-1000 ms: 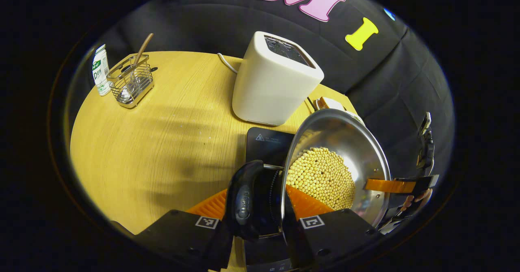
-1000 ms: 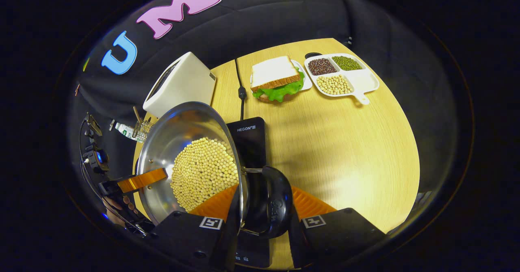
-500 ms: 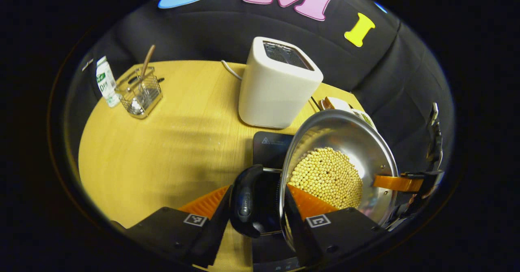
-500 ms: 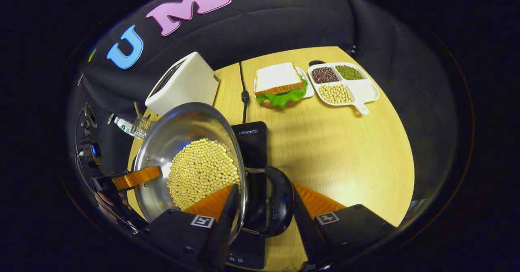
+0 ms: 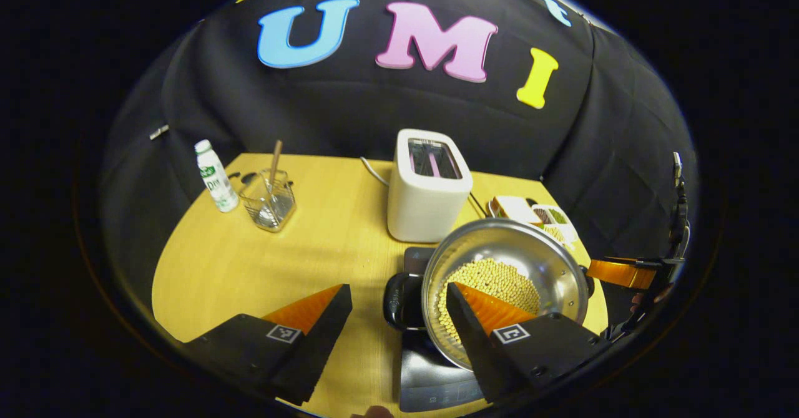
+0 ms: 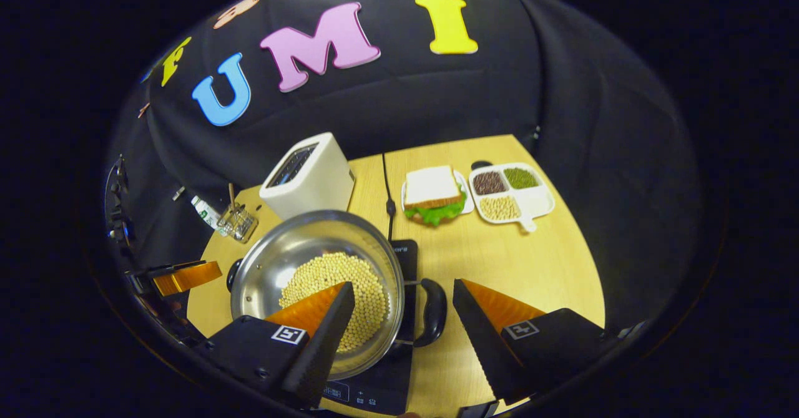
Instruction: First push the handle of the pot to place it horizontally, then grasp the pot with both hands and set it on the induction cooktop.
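Note:
A steel pot point(image 5: 549, 262) with yellow beans in it sits level on the black induction cooktop point(image 5: 431, 374). My left gripper point(image 5: 396, 287) is open, drawn back above the pot's black left handle point(image 5: 394, 296) and apart from it. In the right gripper view the pot point(image 6: 274, 262) rests on the cooktop point(image 6: 381, 393). The right gripper point(image 6: 404, 282) is open too, its fingers standing either side of the black right handle point(image 6: 434, 312) without touching it. Each view also catches the other gripper's orange finger, at the right edge point(image 5: 618, 272) and at the left edge point(image 6: 184, 277).
A white toaster point(image 5: 427, 193) stands just behind the cooktop. A bottle point(image 5: 212, 174) and a wire holder point(image 5: 269, 196) are at the table's back left. A sandwich plate point(image 6: 434, 193) and a divided bean tray point(image 6: 509, 193) lie at the back right, next to a black cable point(image 6: 388, 199).
Both grippers let go of the pot's handles, opened and pulled back and up. The pot, earlier tilted in the grip, now sits level on the cooktop.

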A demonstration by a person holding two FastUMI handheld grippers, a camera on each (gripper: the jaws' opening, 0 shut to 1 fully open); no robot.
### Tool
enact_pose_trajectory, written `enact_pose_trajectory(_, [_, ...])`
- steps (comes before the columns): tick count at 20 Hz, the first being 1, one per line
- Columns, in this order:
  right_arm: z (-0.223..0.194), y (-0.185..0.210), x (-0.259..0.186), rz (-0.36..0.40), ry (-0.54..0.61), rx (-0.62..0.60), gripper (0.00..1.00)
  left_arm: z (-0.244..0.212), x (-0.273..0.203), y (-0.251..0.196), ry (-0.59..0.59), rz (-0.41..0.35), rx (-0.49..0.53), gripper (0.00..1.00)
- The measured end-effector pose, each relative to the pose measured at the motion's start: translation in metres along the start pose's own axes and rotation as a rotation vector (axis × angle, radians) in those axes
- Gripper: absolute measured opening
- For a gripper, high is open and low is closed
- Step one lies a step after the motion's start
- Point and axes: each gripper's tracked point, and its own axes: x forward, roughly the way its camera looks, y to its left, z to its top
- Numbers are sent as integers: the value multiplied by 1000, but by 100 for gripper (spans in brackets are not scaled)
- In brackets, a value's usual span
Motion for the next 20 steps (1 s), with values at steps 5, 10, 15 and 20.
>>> enact_pose_trajectory(5, [85,8,-68,-45,-298,-55,98,63,-78,13,-236,45,-21,95])
enact_pose_trajectory(10, [150,29,-151,-91,-584,-127,98,113,-161,28,-433,100,38,95])
enact_pose_trajectory(15, [158,58,-218,-100,-672,-131,98,137,-236,33,-569,103,32,95])
enact_pose_trajectory(20, [120,58,-260,-169,-659,-141,98,125,-288,32,-640,117,71,95])
